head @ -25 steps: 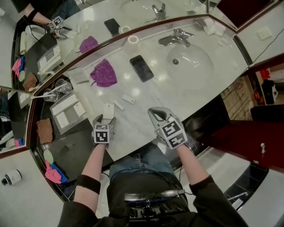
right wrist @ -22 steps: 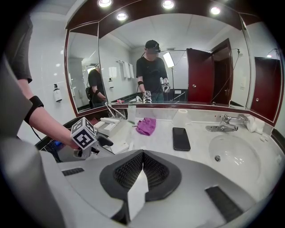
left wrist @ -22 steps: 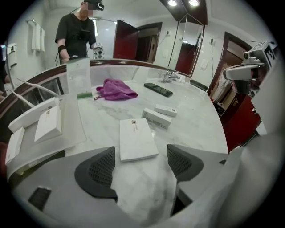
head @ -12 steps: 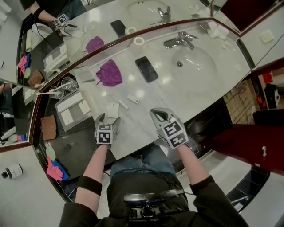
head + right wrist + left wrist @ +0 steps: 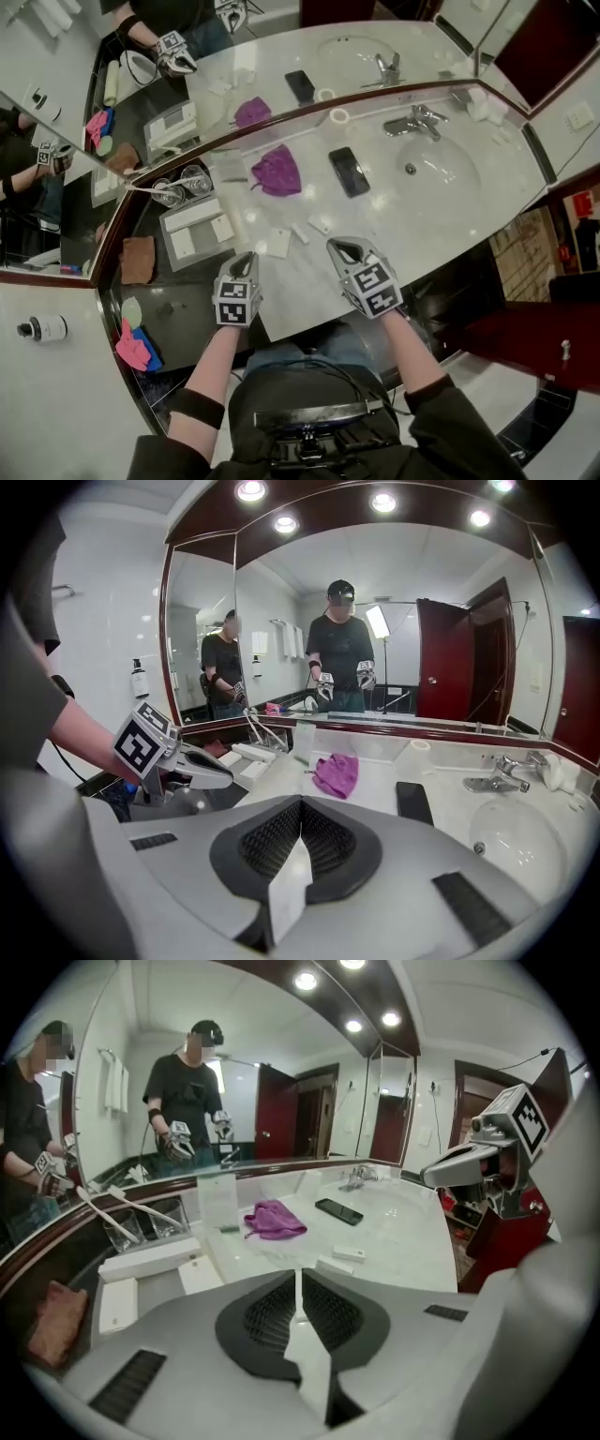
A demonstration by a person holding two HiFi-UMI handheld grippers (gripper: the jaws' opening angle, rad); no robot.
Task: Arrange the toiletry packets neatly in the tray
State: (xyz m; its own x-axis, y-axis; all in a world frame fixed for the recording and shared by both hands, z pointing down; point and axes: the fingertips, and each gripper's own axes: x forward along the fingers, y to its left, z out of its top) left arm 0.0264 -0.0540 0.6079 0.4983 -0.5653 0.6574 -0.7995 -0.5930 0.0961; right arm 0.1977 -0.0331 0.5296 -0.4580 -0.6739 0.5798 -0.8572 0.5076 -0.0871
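My left gripper (image 5: 247,259) hangs over the counter's front edge. Its jaws have just been closing, and in the left gripper view the left gripper (image 5: 298,1283) is shut on a thin white packet (image 5: 307,1358) that stands edge-on between the pads. A white square packet (image 5: 277,242) shows just beyond its tips; whether it is the held one I cannot tell. My right gripper (image 5: 343,248) is shut on another white packet (image 5: 286,883). Two small packets (image 5: 300,232) (image 5: 321,223) lie on the marble. The grey tray (image 5: 204,241) at left holds a long white box (image 5: 192,215) and two flat packets.
A purple cloth (image 5: 277,169) and a black phone (image 5: 349,172) lie farther back. Two glasses with toothbrushes (image 5: 183,183) stand behind the tray. The sink (image 5: 436,169) is at right, a brown towel (image 5: 138,260) at left. A mirror runs along the back.
The left gripper's wide-open jaws have closed and it has lifted and drawn back from the square packet. The right gripper has shifted slightly and stays shut.
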